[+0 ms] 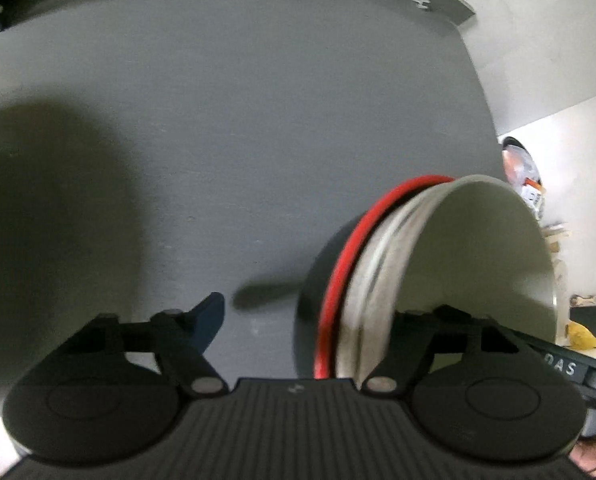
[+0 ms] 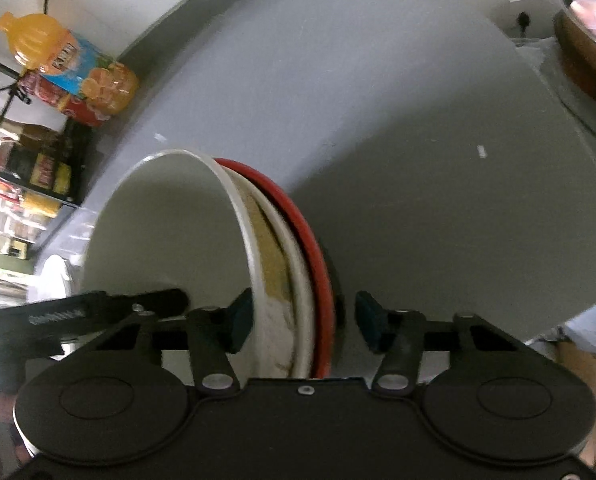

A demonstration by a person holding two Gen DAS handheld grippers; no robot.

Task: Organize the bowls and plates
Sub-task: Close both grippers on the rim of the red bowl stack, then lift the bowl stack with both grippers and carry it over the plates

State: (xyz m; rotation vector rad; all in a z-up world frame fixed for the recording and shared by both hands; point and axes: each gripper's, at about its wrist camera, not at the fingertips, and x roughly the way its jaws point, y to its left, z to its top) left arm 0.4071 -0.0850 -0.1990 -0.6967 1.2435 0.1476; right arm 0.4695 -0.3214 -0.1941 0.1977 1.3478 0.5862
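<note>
Nearest in the right wrist view, the right gripper (image 2: 304,322) has its jaws spread wide on either side of a stack of dishes standing on edge. The left blue pad (image 2: 239,320) sits against or just beside the face of the white plate (image 2: 165,232), while the right pad (image 2: 368,322) stands clear of the stack, so nothing is clamped. Behind the white plate comes a soiled, brownish dish (image 2: 271,264), then a red plate (image 2: 318,264). The other gripper's black finger (image 2: 97,308) reaches across the white plate's face from the left.

In the left wrist view, the left gripper (image 1: 310,316) is wide open too. One blue pad (image 1: 207,322) hangs over bare table; the other finger (image 1: 442,320) lies in front of the white plate (image 1: 478,248), and I cannot tell whether it touches. The red plate (image 1: 346,272) shows as a rim beside it.

The stack rests on the gray table (image 2: 418,140). Farther off, an orange juice bottle (image 2: 69,64) lies by the table's left edge, and a metal bowl (image 2: 590,48) sits at the far right.
</note>
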